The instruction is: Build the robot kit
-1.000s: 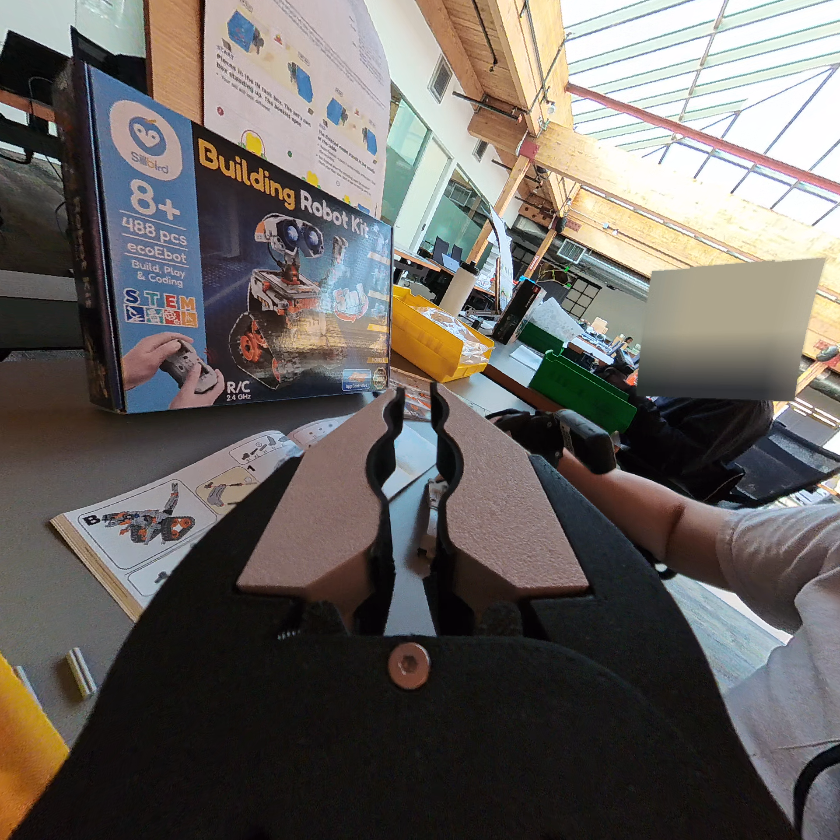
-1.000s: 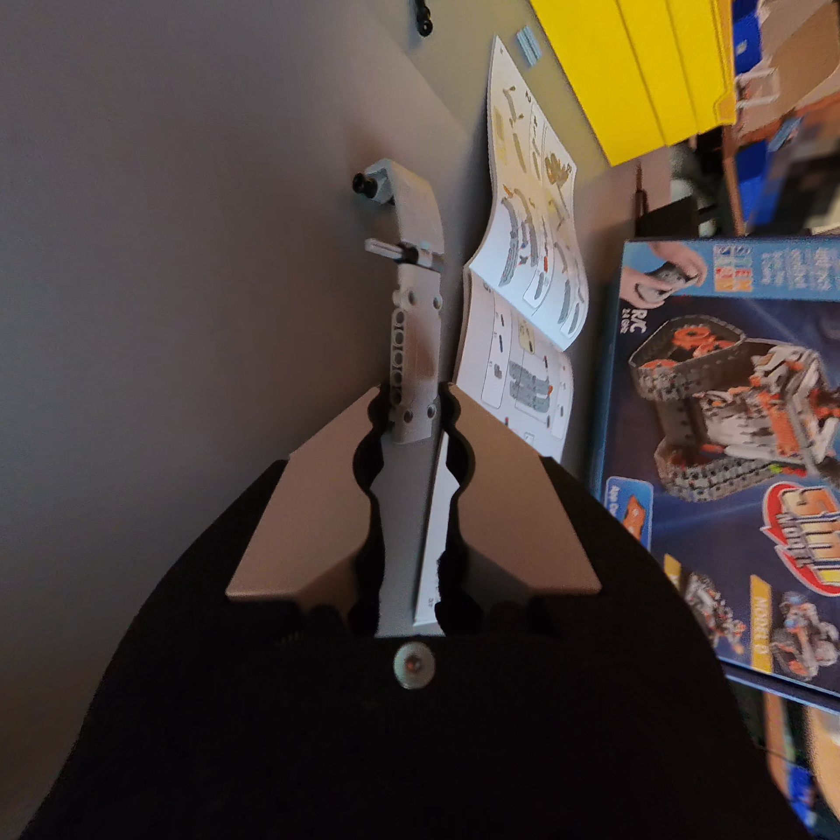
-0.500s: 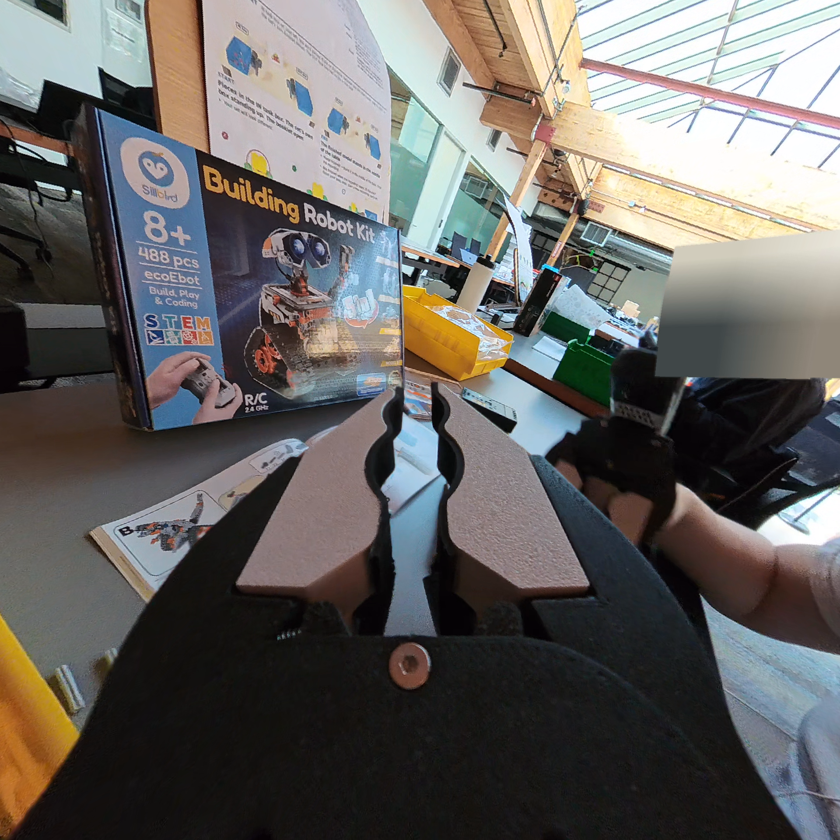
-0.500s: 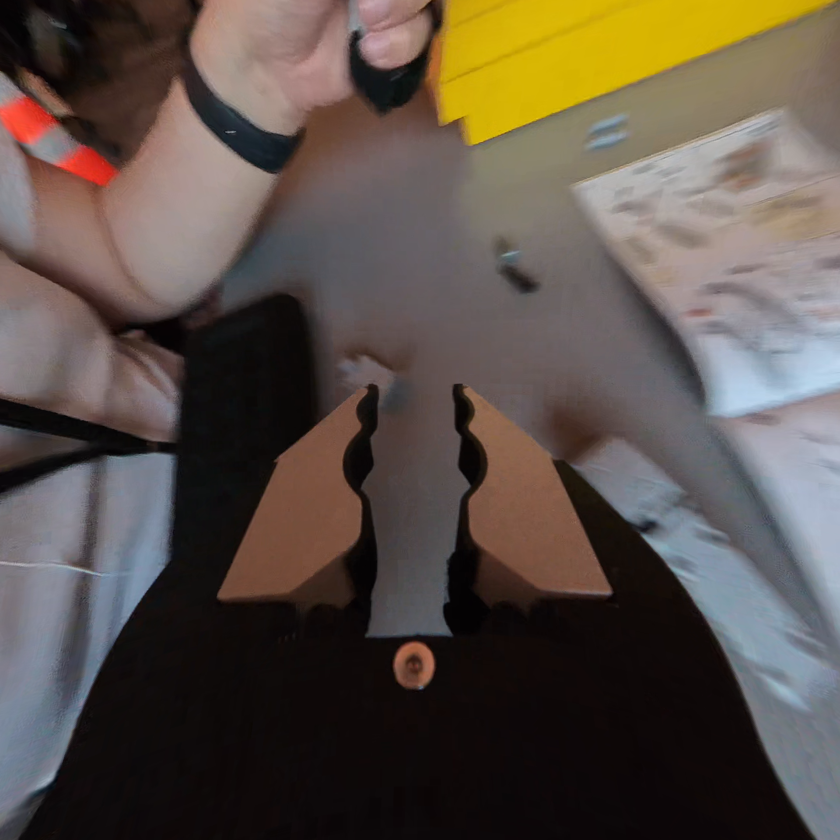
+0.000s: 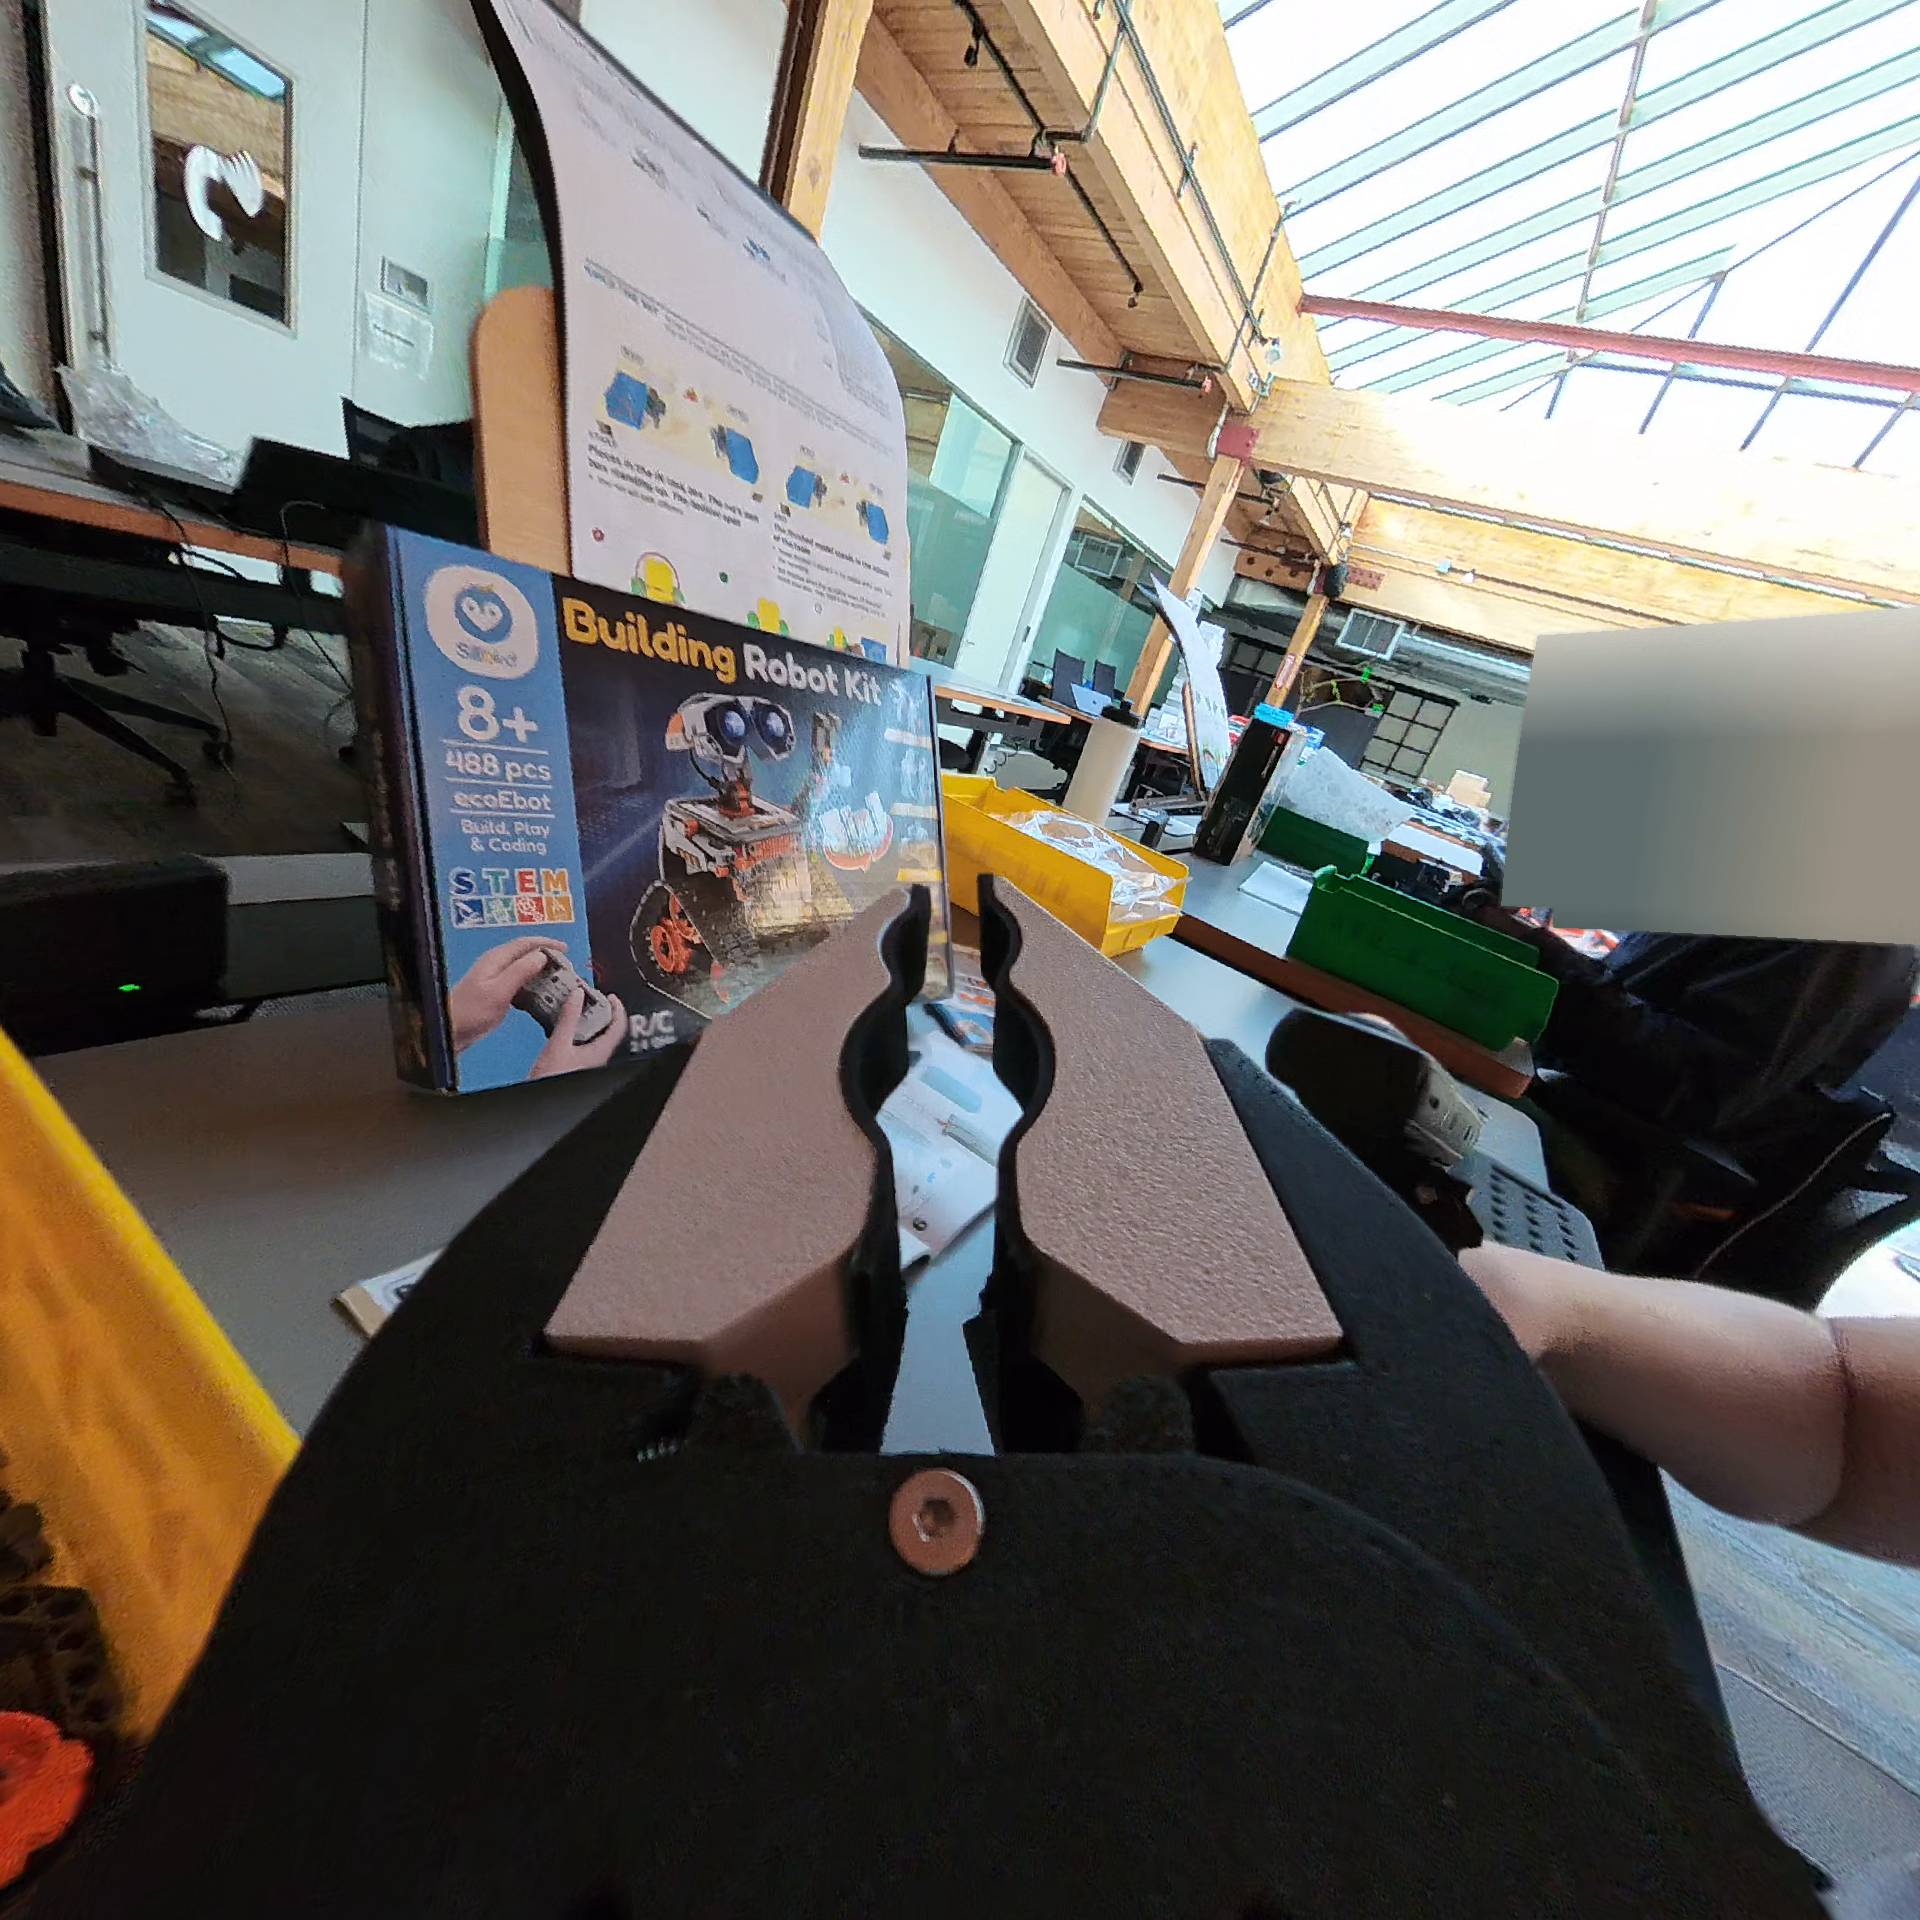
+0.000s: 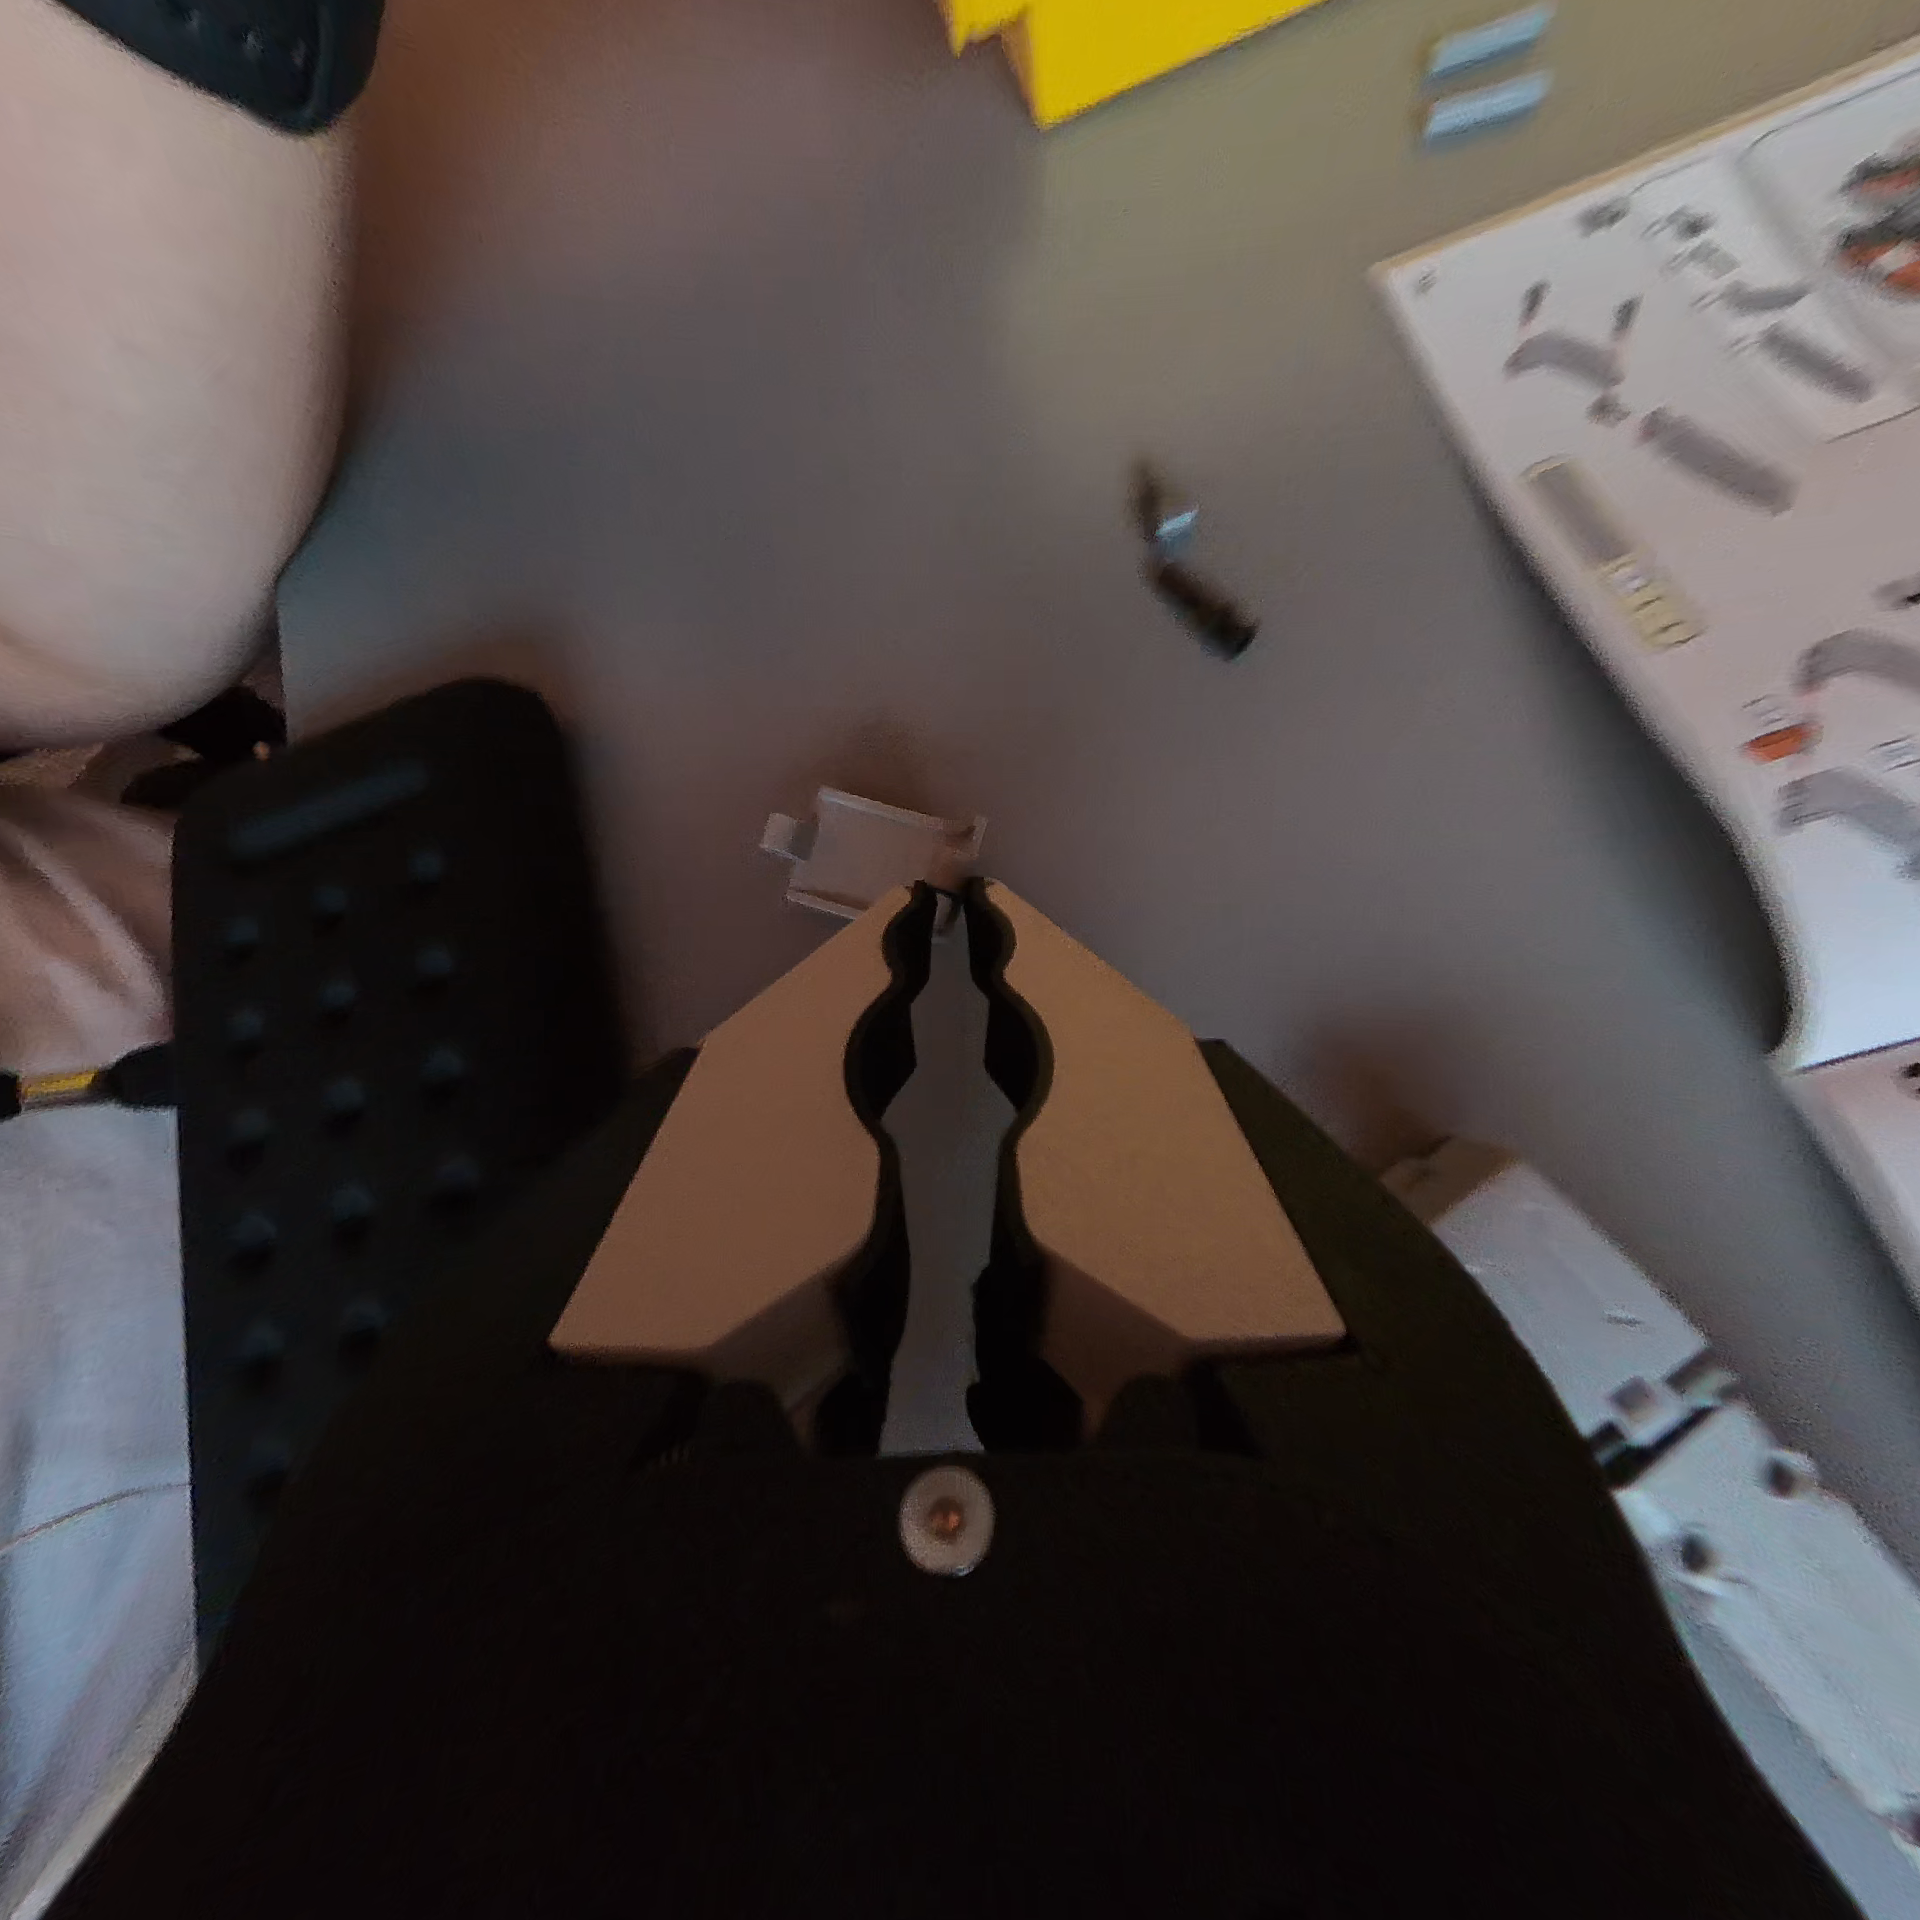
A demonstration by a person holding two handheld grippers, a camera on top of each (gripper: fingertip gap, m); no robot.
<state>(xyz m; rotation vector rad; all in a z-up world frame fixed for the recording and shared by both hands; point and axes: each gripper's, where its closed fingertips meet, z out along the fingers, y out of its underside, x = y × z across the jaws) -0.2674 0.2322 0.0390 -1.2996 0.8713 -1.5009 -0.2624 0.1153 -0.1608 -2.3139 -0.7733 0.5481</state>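
My right gripper (image 6: 945, 899) points down at the grey table (image 6: 675, 468). Its tips are pinched together on the near edge of a small flat grey building piece (image 6: 873, 847) that lies on the table. A short black pin with a grey part (image 6: 1184, 561) lies apart, farther ahead to the right. A long grey built assembly (image 6: 1662, 1455) lies at the lower right, blurred. My left gripper (image 5: 954, 904) is held above the table, its jaws almost together with nothing between them. It faces a blue robot kit box (image 5: 665, 810).
An open instruction booklet (image 6: 1662, 520) lies right of the right gripper and shows under the left gripper (image 5: 935, 1143). Yellow bins (image 5: 1060, 862) (image 5: 104, 1299) and a green bin (image 5: 1413, 966) stand around. A person's arm (image 5: 1662, 1382) and a black studded panel (image 6: 343, 1039) are close. The grippers' ends are close to 25 centimeters from one another.
My right gripper let go of the long grey assembly, opened, swung down over the table and closed on the small grey piece. My left gripper drew back and turned left, still empty.
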